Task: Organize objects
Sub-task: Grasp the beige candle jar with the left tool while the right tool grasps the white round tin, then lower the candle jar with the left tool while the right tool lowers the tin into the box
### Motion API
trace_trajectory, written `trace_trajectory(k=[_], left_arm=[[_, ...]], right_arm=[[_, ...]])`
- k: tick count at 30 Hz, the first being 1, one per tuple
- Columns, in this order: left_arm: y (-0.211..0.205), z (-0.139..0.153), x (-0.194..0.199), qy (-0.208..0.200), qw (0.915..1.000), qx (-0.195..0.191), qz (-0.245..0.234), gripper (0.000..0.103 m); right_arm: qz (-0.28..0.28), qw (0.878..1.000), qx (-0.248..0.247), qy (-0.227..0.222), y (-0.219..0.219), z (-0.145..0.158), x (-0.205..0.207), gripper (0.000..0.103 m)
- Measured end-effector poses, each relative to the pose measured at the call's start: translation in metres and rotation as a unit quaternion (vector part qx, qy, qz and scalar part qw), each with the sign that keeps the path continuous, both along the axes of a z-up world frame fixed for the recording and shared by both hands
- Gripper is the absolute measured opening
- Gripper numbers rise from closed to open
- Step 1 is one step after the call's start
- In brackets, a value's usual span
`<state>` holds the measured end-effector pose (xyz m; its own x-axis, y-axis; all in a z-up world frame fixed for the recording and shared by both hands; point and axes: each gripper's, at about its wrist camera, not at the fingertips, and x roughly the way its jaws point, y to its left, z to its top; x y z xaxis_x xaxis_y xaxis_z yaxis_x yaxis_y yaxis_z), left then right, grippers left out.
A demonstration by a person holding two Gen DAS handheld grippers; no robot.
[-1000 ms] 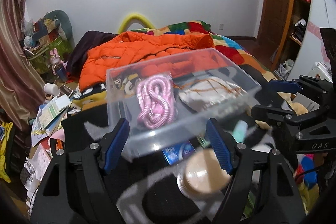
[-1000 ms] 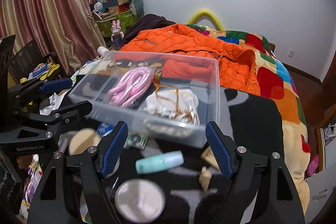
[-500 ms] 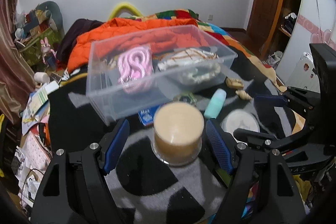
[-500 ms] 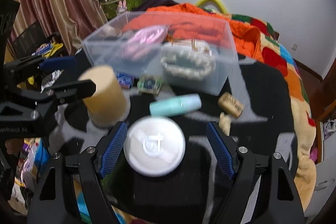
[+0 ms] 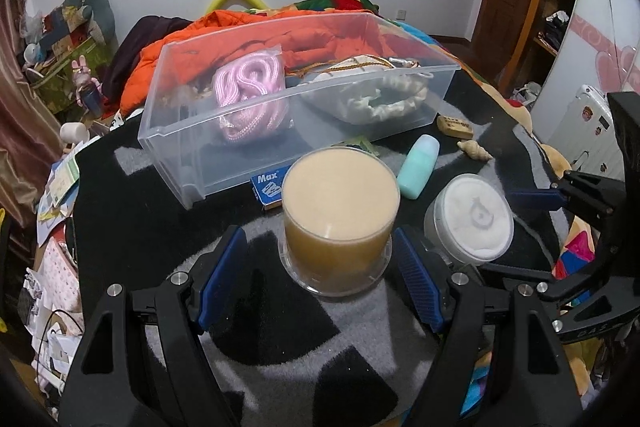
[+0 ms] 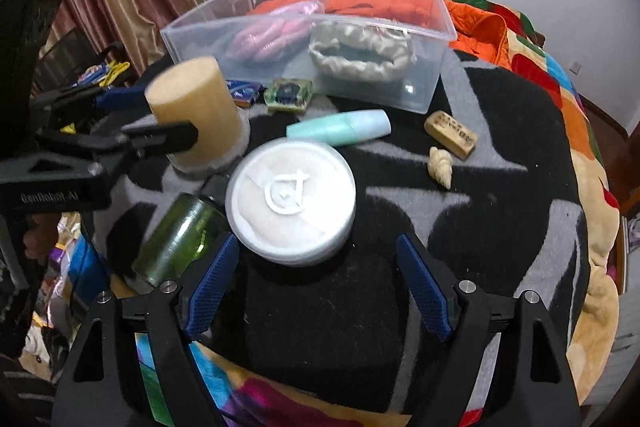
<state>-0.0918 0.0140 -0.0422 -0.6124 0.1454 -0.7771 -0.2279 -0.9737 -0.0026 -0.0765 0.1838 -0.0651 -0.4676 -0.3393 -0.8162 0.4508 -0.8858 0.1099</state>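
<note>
The left gripper (image 5: 318, 281) has its blue ribbed fingers (image 5: 219, 285) spread apart on either side of the tan candle jar (image 5: 340, 215), a clear cylinder with a flat matte top; contact is not confirmed. The right gripper (image 6: 318, 285) is likewise spread wide, just short of the round white container (image 6: 291, 201), whose lid bears a raised emblem. A green glass bottle (image 6: 180, 239) lies tilted at 9 o'clock of the container, touching it. All rest on a fuzzy black-and-grey blanket (image 6: 500, 131). At 12 o'clock lies a smooth teal tube (image 6: 340, 127); at 2 o'clock, a shell (image 6: 440, 167) and a stamped block (image 6: 451, 134). Farthest, a clear plastic bin (image 5: 240, 131) holds pink rope (image 5: 248, 99) and a cream braided item (image 5: 380, 99).
</note>
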Motion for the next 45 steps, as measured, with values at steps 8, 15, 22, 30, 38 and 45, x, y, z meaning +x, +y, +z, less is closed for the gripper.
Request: trace_trajectory(k=[8, 15, 22, 30, 38, 45], left_arm=[[0.002, 0.002, -0.009, 0.009, 0.9998, 0.014, 0.007, 0.075], [0.002, 0.004, -0.014, 0.013, 0.9993, 0.035, 0.009, 0.056], [0.003, 0.008, -0.007, 0.026, 0.9993, 0.025, 0.015, 0.056], [-0.015, 0.036, 0.001, 0.063, 0.9965, 0.039, 0.038, 0.056], [-0.037, 0.081, -0.011, 0.116, 0.9898, 0.051, 0.066, 0.056], [-0.044, 0.095, -0.028, 0.136, 0.9866, 0.046, 0.077, 0.056]], right_arm=[[0.009, 1.000, -0.026, 0.002, -0.006, 0.000, -0.013, 0.079], [0.016, 0.998, -0.054, 0.009, -0.010, 0.003, -0.018, 0.064], [0.003, 0.997, -0.059, 0.044, 0.001, 0.025, -0.013, 0.064], [-0.010, 0.993, -0.067, 0.094, 0.003, 0.061, -0.023, 0.064], [-0.023, 0.985, -0.092, 0.143, -0.004, 0.106, -0.050, 0.064], [-0.020, 0.981, -0.102, 0.163, -0.024, 0.124, -0.074, 0.064]])
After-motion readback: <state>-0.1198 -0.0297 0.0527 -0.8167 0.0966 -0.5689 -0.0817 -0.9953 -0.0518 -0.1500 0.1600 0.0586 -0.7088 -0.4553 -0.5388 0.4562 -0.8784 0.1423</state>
